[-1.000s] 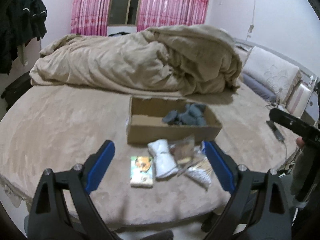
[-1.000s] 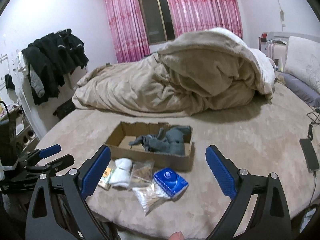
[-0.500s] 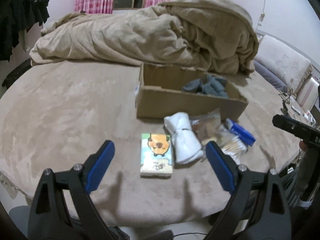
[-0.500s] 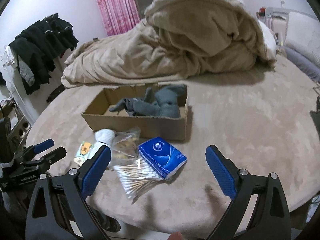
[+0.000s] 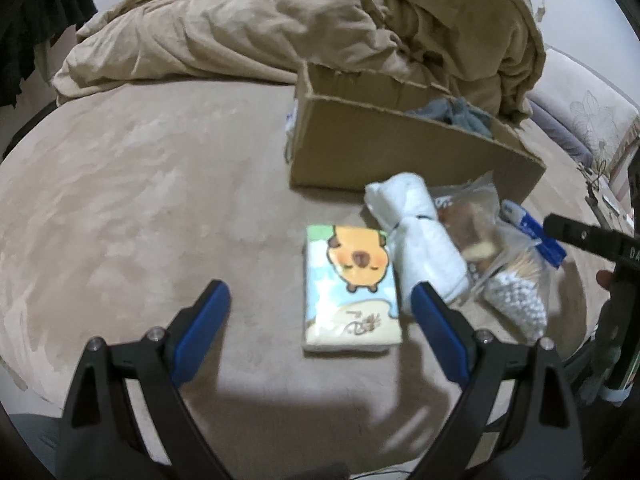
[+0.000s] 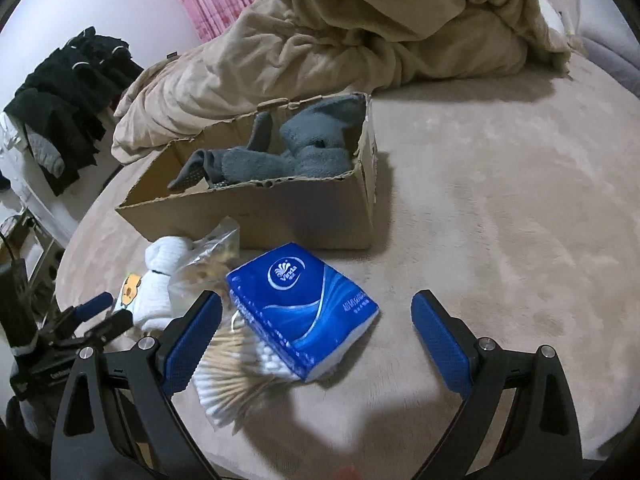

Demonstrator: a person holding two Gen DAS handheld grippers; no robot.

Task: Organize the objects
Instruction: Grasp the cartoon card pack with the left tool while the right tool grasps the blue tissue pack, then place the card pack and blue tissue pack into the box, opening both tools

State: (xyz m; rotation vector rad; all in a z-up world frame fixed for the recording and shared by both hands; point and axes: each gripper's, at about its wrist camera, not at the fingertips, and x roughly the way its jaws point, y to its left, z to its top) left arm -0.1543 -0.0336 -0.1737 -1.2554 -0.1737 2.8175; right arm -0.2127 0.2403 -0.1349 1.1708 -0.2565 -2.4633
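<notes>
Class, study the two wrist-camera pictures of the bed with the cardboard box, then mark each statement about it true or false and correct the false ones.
1. Grey socks lie inside the cardboard box. True.
2. The blue tissue pack is in the box. False: it lies on the bed in front of it.
3. The right gripper is open. True.
4. The left gripper grips the cartoon tissue pack. False: it is open, holding nothing.
5. The white rolled socks lie beside the cartoon pack. True.

boxes: one cardboard box (image 6: 280,208); tissue packs: two, a blue one (image 6: 304,308) and a cartoon one (image 5: 352,292); white rolled towel (image 5: 416,240): one; clear snack bag (image 5: 472,224): one; cotton swab bundle (image 6: 240,372): one
</notes>
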